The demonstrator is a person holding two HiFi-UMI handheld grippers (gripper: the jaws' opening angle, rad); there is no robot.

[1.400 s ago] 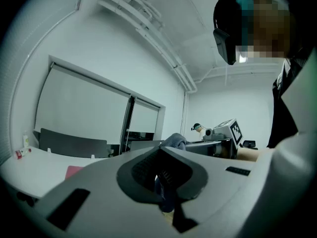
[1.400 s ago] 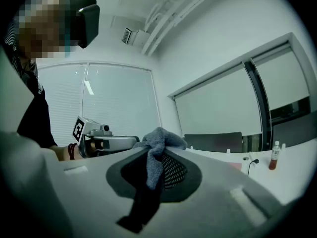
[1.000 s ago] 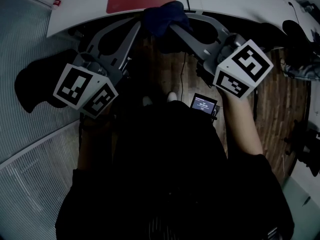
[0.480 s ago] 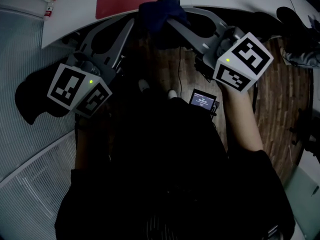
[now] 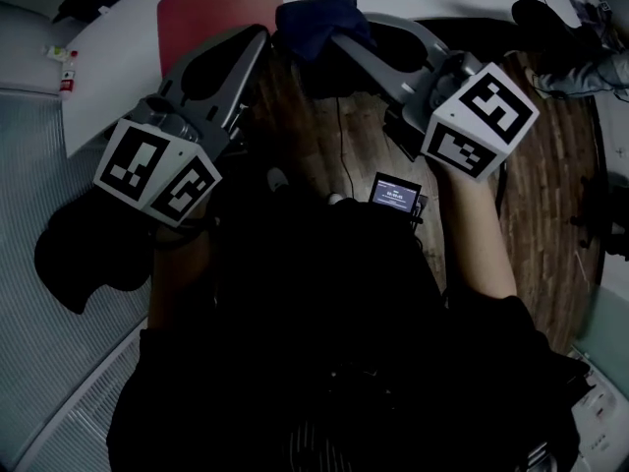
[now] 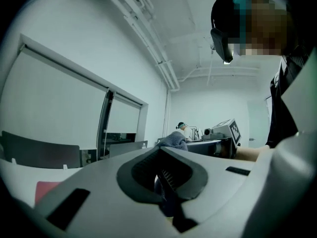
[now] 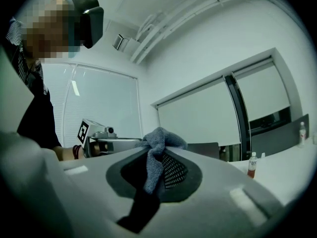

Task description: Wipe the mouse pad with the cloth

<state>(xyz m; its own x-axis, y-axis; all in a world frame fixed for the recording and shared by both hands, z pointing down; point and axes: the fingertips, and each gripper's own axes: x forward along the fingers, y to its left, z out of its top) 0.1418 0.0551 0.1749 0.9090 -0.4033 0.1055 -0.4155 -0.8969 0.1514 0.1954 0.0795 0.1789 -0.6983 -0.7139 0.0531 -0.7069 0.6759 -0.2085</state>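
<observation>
White table [image 5: 113, 62] bears the flat red mouse pad [image 5: 211, 13]; left gripper [image 5: 263, 35] and right gripper [image 5: 339, 41] both clamp the bunched blue cloth [image 5: 314, 16] between them

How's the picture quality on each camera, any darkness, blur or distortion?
Head view: dim overall, the person's clothing nearly black, the cloth a murky blue lump. Left gripper view: strong fisheye bending, black rim, evenly lit room. Right gripper view: same fisheye curve, cloth texture clear.

I hold both arms forward, left claw [image 5: 263, 39] and right claw [image 5: 342, 39] angled inward (tips nearly meeting), each clamped on the cloth [image 5: 313, 23].
</observation>
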